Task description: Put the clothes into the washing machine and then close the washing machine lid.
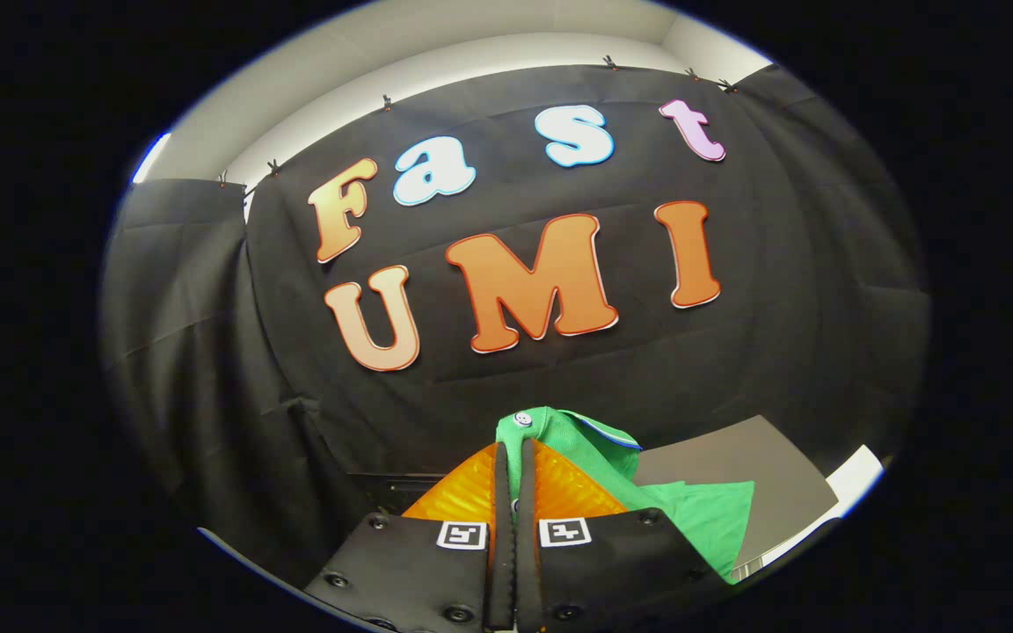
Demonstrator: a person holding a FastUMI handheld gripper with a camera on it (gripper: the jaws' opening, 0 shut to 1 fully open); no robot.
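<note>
One garment, green shirt [612, 457], pinched at collar between closed fingers of gripper [513, 466] | drapes toward 4 o'clock over grey surface [761, 466] | judged light, limp, prone to slipping; hold bunched fabric at collar.
</note>
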